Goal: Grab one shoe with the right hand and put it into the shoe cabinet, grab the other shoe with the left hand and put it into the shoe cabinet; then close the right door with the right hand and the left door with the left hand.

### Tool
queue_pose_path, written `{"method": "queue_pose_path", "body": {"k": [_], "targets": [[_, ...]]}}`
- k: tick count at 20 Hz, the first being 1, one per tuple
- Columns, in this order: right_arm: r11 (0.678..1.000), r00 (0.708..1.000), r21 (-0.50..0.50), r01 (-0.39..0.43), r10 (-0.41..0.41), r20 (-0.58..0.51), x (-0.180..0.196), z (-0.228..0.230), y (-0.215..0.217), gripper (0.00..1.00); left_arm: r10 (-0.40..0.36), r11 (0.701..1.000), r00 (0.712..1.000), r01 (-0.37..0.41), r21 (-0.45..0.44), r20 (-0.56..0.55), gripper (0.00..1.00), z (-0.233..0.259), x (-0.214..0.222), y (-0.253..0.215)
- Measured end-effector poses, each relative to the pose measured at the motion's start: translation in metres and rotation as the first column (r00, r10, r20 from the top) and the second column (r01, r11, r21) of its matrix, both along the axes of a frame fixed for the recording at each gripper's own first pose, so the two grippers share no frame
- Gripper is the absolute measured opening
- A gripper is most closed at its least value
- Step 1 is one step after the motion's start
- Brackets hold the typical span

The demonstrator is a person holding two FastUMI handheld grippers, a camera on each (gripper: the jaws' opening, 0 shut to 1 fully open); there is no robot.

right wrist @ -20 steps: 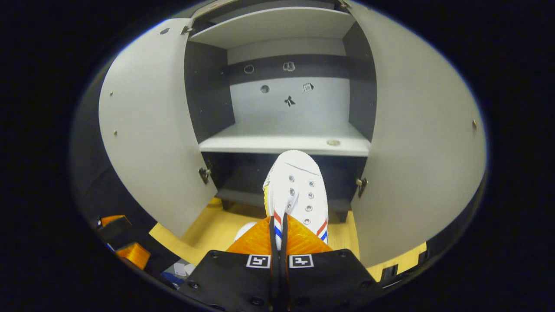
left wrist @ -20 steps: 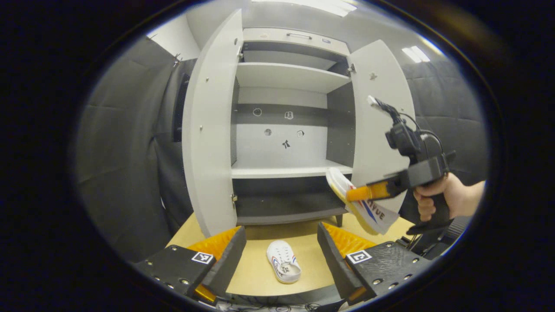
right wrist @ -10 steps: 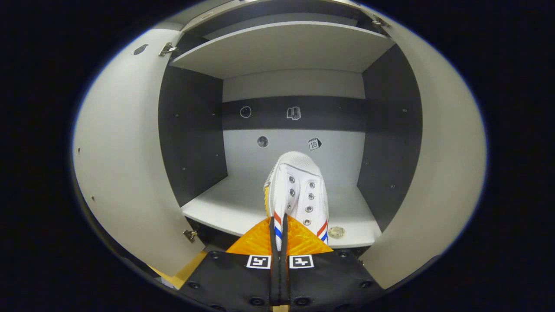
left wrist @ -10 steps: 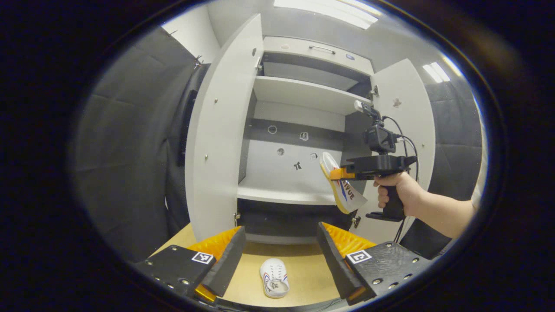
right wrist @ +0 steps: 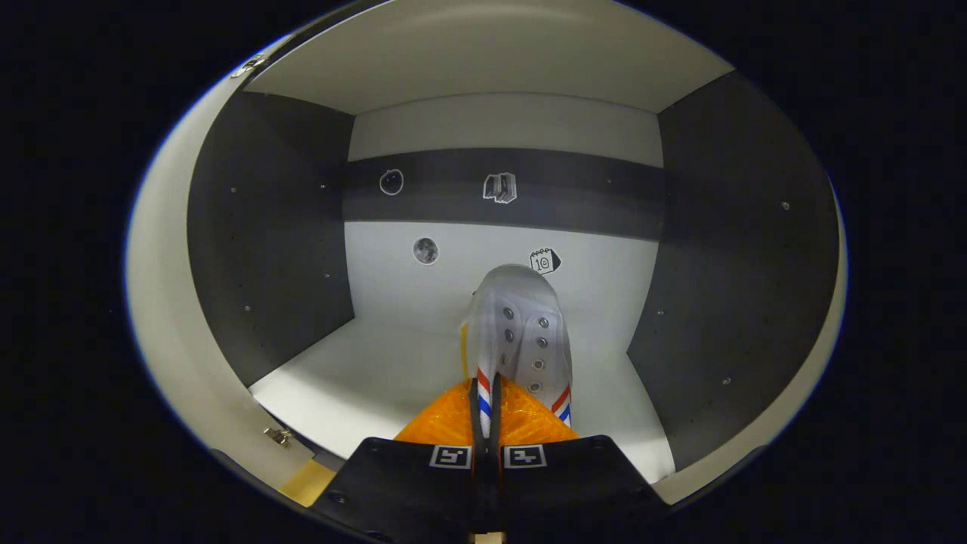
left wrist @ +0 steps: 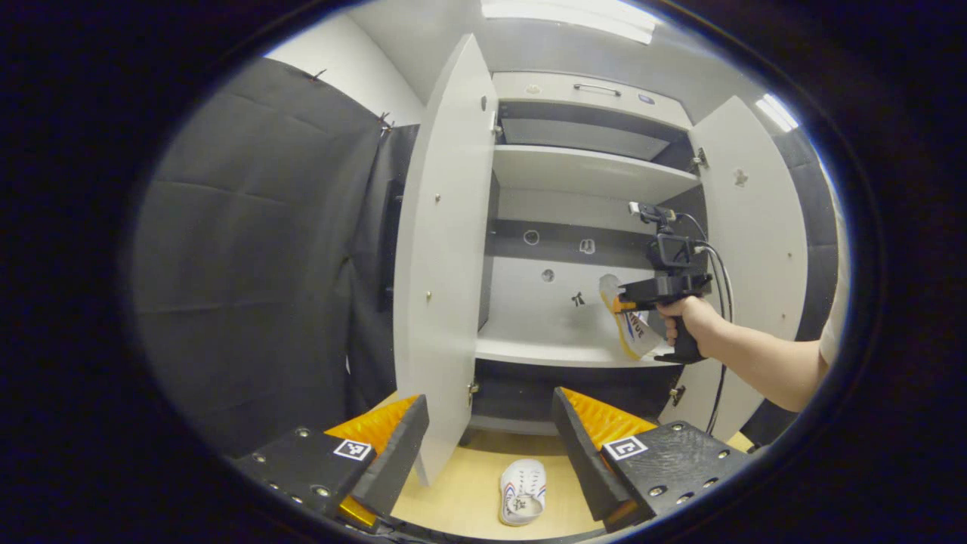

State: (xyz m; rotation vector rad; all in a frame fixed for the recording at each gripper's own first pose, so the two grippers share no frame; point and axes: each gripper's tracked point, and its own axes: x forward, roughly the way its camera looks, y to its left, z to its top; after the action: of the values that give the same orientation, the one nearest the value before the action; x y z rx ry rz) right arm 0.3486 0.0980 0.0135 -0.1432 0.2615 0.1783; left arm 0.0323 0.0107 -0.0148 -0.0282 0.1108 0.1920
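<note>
Right gripper view shows the right tool (right wrist: 484, 404) pinching the heel collar of a white canvas sneaker with red and blue side stripes (right wrist: 520, 332), its toe reaching over the pale middle shelf (right wrist: 363, 378) inside the grey shoe cabinet (right wrist: 264, 249). The shoe looks light and soft-walled, so a pinch on the collar edge should hold, though the toe may droop. In the left gripper view the left tool (left wrist: 489, 442) hangs spread and empty above the second white sneaker (left wrist: 523, 491), which lies on the wooden table (left wrist: 461, 491); its collar seems the best hold.
</note>
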Motion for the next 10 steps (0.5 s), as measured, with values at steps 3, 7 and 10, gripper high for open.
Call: {"method": "queue_pose_path", "body": {"k": [3, 7, 10], "targets": [[1.000, 1.000, -0.015, 0.006, -0.007, -0.027, 0.021, -0.010, 0.004, 0.01, 0.044, 0.999, 0.999, -0.044, 0.002, 0.003, 0.94, 0.002, 0.001, 0.007], [1.000, 0.999, -0.021, 0.012, -0.013, -0.053, 0.048, -0.021, 0.010, 0.00, 0.095, 0.995, 0.995, -0.095, 0.010, -0.001, 0.94, -0.001, 0.001, 0.013], [1.000, 0.997, -0.020, 0.008, -0.009, -0.081, 0.061, -0.032, 0.014, 0.01, 0.124, 0.992, 0.992, -0.124, 0.012, -0.008, 0.94, -0.003, 0.001, 0.016]]}}
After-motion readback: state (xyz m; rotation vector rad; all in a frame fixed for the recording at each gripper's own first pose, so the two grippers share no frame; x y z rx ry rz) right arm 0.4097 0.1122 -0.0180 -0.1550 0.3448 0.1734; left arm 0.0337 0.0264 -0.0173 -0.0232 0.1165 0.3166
